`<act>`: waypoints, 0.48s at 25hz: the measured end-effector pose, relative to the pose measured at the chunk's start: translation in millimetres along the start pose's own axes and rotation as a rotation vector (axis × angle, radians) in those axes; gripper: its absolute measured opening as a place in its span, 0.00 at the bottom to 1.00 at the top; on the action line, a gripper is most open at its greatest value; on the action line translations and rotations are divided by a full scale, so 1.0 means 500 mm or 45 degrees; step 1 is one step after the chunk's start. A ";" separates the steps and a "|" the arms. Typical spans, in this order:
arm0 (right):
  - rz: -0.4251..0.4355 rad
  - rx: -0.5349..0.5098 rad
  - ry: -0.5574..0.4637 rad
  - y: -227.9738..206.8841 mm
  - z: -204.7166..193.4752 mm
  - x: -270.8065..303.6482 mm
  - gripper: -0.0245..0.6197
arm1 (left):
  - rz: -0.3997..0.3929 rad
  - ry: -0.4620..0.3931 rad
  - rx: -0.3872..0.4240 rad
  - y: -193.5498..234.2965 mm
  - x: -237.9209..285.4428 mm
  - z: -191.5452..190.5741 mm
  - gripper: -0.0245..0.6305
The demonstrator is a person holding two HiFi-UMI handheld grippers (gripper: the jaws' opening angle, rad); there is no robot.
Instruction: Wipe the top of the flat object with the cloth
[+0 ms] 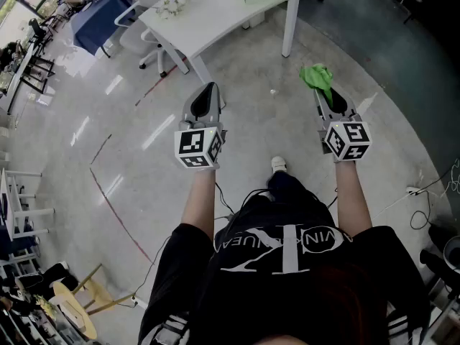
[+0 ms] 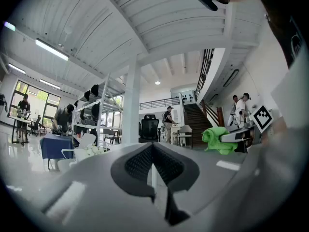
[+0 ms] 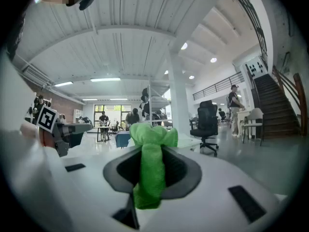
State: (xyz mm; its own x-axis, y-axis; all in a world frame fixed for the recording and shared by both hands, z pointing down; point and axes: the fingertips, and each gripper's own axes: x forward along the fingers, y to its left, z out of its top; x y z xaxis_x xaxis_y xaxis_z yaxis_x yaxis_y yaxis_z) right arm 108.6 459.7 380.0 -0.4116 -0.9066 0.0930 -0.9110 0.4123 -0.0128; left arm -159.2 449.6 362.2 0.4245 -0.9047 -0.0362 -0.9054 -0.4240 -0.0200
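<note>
Cloth (image 3: 149, 173), green and bunched, sits pinched between the closed fingers of the right gripper (image 1: 321, 90), held level above the floor, short of the white table (image 1: 215, 9). The left gripper (image 1: 209, 90) hovers level before that table's near leg, its fingers pressed together on nothing.
</note>
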 end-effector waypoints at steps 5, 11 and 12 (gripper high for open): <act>0.002 0.010 0.002 0.008 -0.004 -0.003 0.16 | 0.015 0.000 -0.022 0.008 -0.013 -0.001 0.06; 0.003 0.017 0.000 0.008 -0.004 0.003 0.16 | 0.037 0.001 -0.023 0.021 -0.018 -0.002 0.06; 0.003 0.015 0.002 0.007 -0.005 0.006 0.16 | 0.040 0.000 -0.024 0.024 -0.016 -0.002 0.06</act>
State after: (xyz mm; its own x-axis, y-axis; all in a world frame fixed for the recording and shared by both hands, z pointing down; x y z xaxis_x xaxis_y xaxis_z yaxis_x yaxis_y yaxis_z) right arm 104.5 458.8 382.5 -0.4139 -0.9054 0.0944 -0.9102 0.4135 -0.0250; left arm -173.6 451.9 363.1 0.3959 -0.9176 -0.0364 -0.9182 -0.3961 -0.0003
